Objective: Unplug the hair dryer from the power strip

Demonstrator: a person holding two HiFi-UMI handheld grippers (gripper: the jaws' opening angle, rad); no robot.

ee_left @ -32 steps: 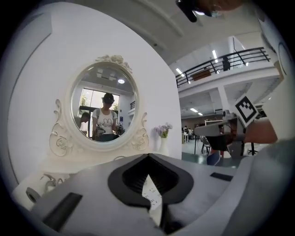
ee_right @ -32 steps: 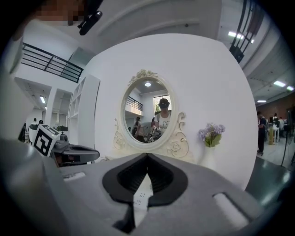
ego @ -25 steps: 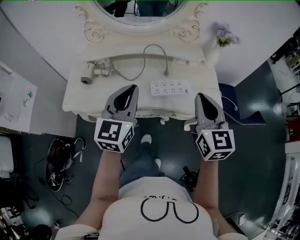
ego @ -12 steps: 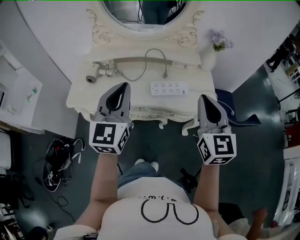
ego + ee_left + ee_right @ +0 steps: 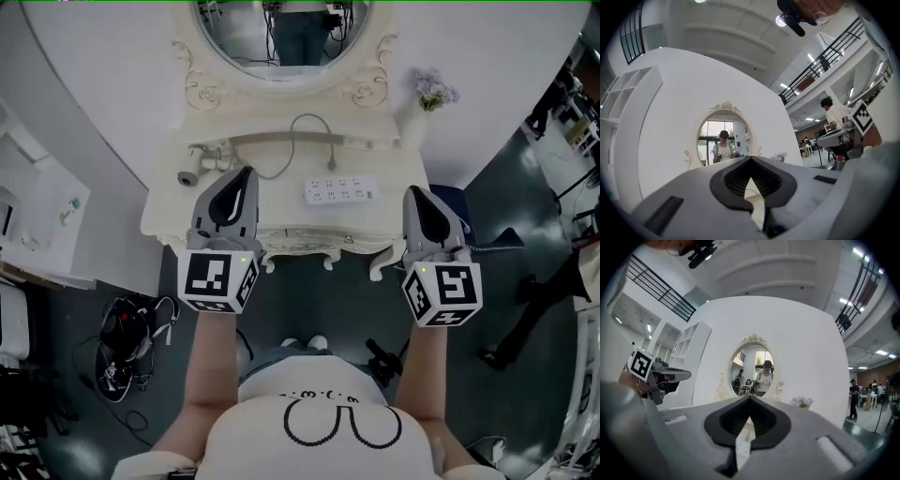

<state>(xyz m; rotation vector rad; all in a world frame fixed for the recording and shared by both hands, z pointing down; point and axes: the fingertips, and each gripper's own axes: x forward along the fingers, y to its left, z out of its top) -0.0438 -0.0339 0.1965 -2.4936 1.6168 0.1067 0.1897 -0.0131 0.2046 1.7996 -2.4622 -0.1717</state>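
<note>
So the biggest thing here is the curved white wall (image 5: 103, 84), with a cream, curly-edged vanity (image 5: 161, 223) pushed up against it and an oval mirror (image 5: 281, 42) on top. Dark floor (image 5: 328, 309) below. Both gripper views look straight at that mirror, and the person's reflection stands in it.

The person stands in front of the vanity, arms out, one gripper in each hand. The left gripper (image 5: 247, 172) reaches over the front left part of the tabletop, and its tongs are pressed together with nothing in them. The right gripper (image 5: 413, 191) is out by the vanity's right front corner, also pinched tight and empty. Both point roughly level at the wall.

The power strip (image 5: 339, 190) lies flat on the tabletop between the two grippers, nearer the front edge, touching neither. The hair dryer (image 5: 208, 161) lies at the back left, just beyond the left gripper's tips. Its cord (image 5: 309, 117) loops up toward the mirror and comes back down to the plug (image 5: 332, 161), which lies on the tabletop just behind the strip, not in a socket.

Small bunch of purple flowers (image 5: 433, 91) sits at the back right.
</note>
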